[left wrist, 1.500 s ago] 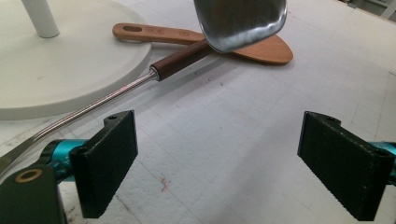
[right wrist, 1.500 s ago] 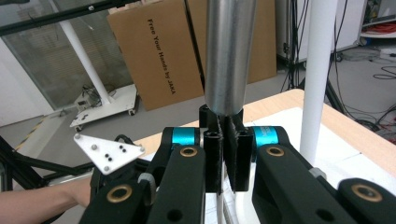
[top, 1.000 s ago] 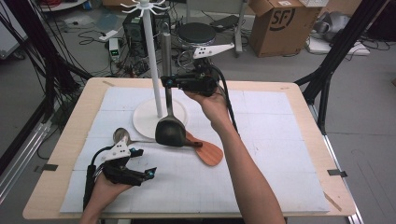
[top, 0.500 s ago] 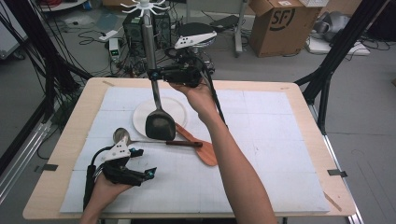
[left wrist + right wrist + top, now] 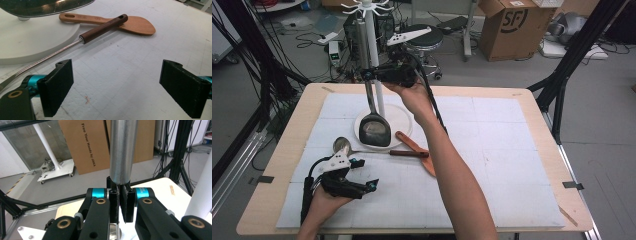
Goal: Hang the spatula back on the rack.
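My right gripper (image 5: 371, 75) is raised beside the white rack pole (image 5: 374, 45) and is shut on the steel handle (image 5: 122, 150) of a dark-headed ladle. The ladle hangs upright, its head (image 5: 375, 131) just above the rack's round white base (image 5: 403, 120). In the right gripper view the jaws of the right gripper (image 5: 121, 205) are pressed together around the handle. My left gripper (image 5: 362, 177) rests low at the front left, open, its pads (image 5: 58, 85) wide apart over bare mat. A steel spoon with a brown handle (image 5: 102, 28) lies across a wooden spatula (image 5: 135, 23).
Hooks (image 5: 371, 7) crown the rack. The spoon's bowl (image 5: 342, 146) lies just beyond my left gripper. A white mat (image 5: 512, 165) covers the wooden table (image 5: 542, 100). Cardboard boxes (image 5: 512, 25), a stool (image 5: 424, 35) and cables stand behind the table.
My right gripper has lifted the ladle higher and moved it back toward the rack pole, so the head now hangs over the base. The left gripper has stayed still.
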The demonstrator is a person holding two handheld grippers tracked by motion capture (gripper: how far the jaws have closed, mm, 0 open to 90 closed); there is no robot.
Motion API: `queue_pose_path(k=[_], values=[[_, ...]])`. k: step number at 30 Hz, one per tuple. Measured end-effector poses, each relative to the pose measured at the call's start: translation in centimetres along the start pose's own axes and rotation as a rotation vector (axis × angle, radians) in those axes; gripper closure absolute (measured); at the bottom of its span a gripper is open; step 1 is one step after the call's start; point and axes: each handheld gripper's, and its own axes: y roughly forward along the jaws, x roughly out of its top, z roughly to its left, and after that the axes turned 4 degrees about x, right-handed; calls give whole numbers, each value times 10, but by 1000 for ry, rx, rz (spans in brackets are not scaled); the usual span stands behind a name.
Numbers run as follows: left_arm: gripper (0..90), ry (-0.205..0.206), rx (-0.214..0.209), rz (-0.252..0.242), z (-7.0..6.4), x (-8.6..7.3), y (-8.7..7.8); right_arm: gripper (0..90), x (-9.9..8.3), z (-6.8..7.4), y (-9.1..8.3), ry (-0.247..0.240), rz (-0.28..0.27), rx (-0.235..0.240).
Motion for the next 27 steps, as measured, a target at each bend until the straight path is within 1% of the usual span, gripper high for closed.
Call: queue_pose_path(k=[2,5,10,11,12,13,14,19,21,24,27], values=[[125,0,-2,-1,0,0,0,871,0,0,2,4,-4,-2],[126,-3,1,-4,0,0,-1,871,-1,-3,3,28,1,-5],[126,-5,0,-6,2,0,-2,870,-3,-7,6,27,-4,-12],[126,-4,1,-6,2,0,-2,870,-3,-7,6,36,-3,-11],[126,-2,1,-5,1,-1,-2,870,-4,-9,7,30,-1,-12],[126,3,-1,-2,2,-1,-2,869,-4,-9,7,40,0,-13],[126,-4,-3,-4,1,-1,-2,869,-5,-11,7,38,-3,-15],[126,-10,-2,-8,2,-1,-2,867,-6,-15,7,31,-9,-32],[126,-5,4,-8,2,-1,-3,865,-7,-16,7,38,-7,-41],[126,-4,2,-8,2,-1,-3,862,-8,-19,7,48,-13,-56],[126,-6,1,-6,3,-2,-4,859,-9,-19,7,50,3,-67]])
